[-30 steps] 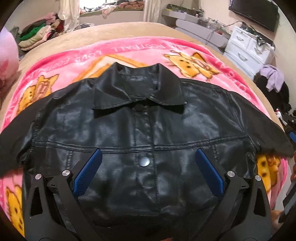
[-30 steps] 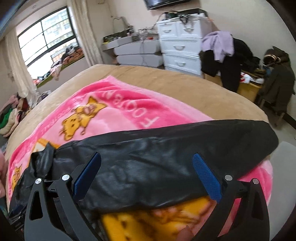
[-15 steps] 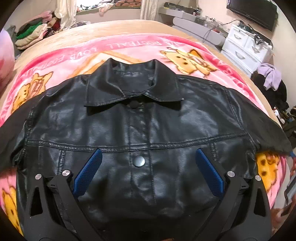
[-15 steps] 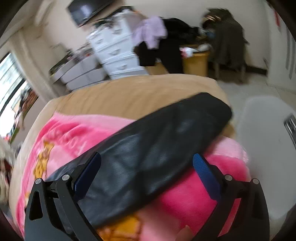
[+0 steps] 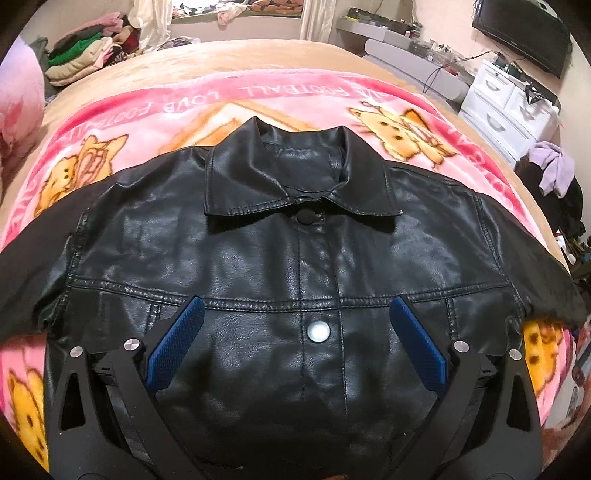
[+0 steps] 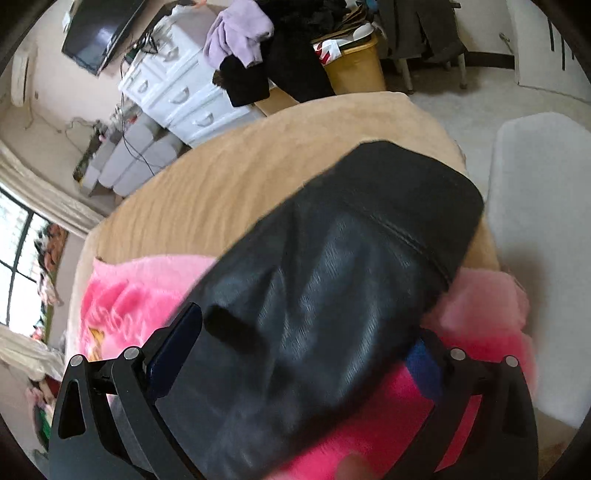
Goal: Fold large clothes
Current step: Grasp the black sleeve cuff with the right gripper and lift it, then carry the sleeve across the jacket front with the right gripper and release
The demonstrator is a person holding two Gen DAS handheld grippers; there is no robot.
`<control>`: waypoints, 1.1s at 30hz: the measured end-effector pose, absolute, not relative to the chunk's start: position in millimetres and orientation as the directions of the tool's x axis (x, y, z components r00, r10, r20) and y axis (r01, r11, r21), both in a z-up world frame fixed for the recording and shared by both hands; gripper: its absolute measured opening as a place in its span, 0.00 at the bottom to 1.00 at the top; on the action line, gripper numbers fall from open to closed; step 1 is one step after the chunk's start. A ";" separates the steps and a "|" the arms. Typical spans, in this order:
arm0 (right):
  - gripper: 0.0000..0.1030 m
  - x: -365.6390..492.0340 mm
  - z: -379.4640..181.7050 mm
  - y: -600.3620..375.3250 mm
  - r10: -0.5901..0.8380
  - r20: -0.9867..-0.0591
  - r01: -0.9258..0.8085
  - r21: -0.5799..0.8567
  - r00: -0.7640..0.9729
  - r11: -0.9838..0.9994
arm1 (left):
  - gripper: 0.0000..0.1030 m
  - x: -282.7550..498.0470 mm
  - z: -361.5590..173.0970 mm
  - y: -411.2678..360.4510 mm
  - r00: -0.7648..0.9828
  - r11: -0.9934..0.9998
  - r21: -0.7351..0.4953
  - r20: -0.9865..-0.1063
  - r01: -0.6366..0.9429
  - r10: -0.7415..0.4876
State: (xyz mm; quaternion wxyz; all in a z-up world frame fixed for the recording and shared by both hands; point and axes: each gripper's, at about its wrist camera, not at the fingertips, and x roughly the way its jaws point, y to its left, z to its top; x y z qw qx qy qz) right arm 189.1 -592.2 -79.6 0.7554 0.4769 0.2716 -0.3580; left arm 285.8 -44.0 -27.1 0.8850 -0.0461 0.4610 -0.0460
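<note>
Black faux-leather jacket point(image 5: 295, 258) lies face up and buttoned on a pink fleece blanket point(image 5: 155, 114), which is spread over a tan bed cover point(image 5: 236, 55). Its collar point(image 5: 299, 181) points away from the left wrist camera and both sleeves stretch out to the sides. A dark snap point(image 5: 306, 217) sits just under the collar, and a silver snap point(image 5: 318, 331) lies lower on the placket.

Writing on the blanket, seen upside down from the left wrist view, reads "LOVE FOOTBALL" point(image 5: 266, 94), repeated along the pink border; the repeats at either end are cut off or blurred. Yellow cartoon cats point(image 5: 400, 131) are printed on either side of the jacket.

The left tool point(image 5: 295, 339) hovers over the jacket's chest with its blue-padded fingers point(image 5: 173, 347) spread wide, gripping nothing; the silver snap lies between them.

In the right wrist view, the right tool point(image 6: 299, 354) is released too, its jaws wide apart on either side of the jacket's sleeve point(image 6: 332, 280). The sleeve runs diagonally from between the fingers out to its cuff point(image 6: 417, 184), which reaches the corner of the bed. This view is motion-blurred, so I cannot tell whether the pads touch the sleeve.

Beyond the bed stand a white chest of drawers point(image 6: 177, 88), a wall-mounted television point(image 6: 99, 33), a lilac garment point(image 6: 240, 31) draped over dark clothing, and a yellow bin point(image 6: 351, 66). Folded clothes point(image 5: 81, 55) are stacked at the far left in the left wrist view.
</note>
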 end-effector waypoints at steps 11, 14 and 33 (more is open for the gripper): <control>0.23 208.3 -21.6 -548.7 -0.327 -0.509 0.600 0.593 0.796 0.537 | 0.92 270.5 -1.8 -53.7 0.581 0.987 -0.137 -0.798 0.085 -0.161; 0.17 212.4 1.9 -524.8 -0.291 -0.411 0.495 0.589 0.864 0.638 | 0.92 266.4 5.4 -50.0 0.586 0.980 -0.177 -0.786 0.094 -0.198; 0.10 267.8 74.3 -316.6 0.236 -0.222 -0.129 0.411 0.946 0.902 | 0.92 252.9 55.1 2.1 0.639 0.935 -0.343 -0.700 0.093 -0.320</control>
